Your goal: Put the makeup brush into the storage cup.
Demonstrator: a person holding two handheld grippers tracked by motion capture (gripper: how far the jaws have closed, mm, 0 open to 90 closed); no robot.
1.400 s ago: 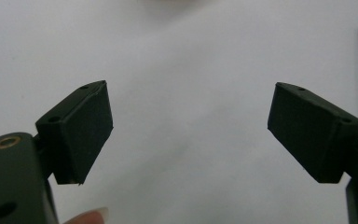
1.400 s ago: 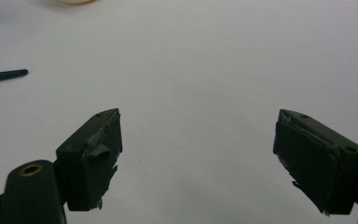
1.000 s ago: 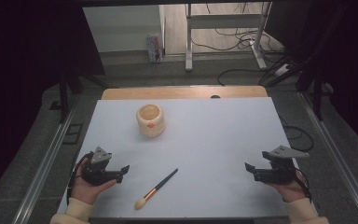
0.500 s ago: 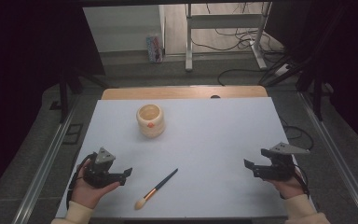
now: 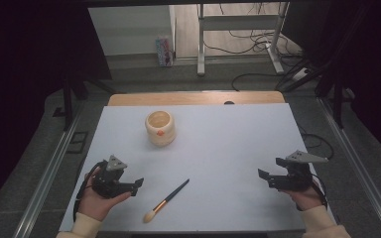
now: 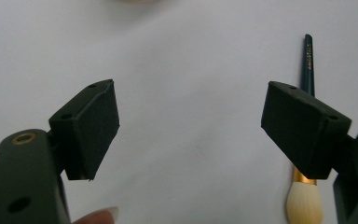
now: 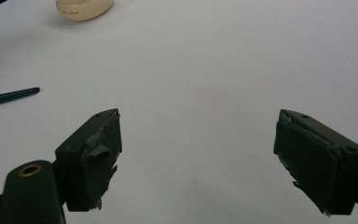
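While both hands rest near the front edge of the white rectangular table top (image 5: 238, 139), each holds a black two-jaw gripper with nothing between its jaws. The left gripper (image 5: 138, 184) sits at the front left, its jaws spread wide and pointing toward the middle of the table. Just beside it, to its right, lies a slim make-up brush with a dark handle, a gold metal collar and a pale cream bristle head (image 5: 166, 201). The brush lies flat and slanted, bristles toward the front edge, handle tip pointing away. In the left gripper view the brush (image 6: 305, 140) runs behind the right-hand jaw, not between the pads. The right gripper (image 5: 269, 173) is at the front right, well apart from the brush, its jaws also wide and empty. A round cream ceramic cup (image 5: 160, 128) stands upright farther back, left of centre.
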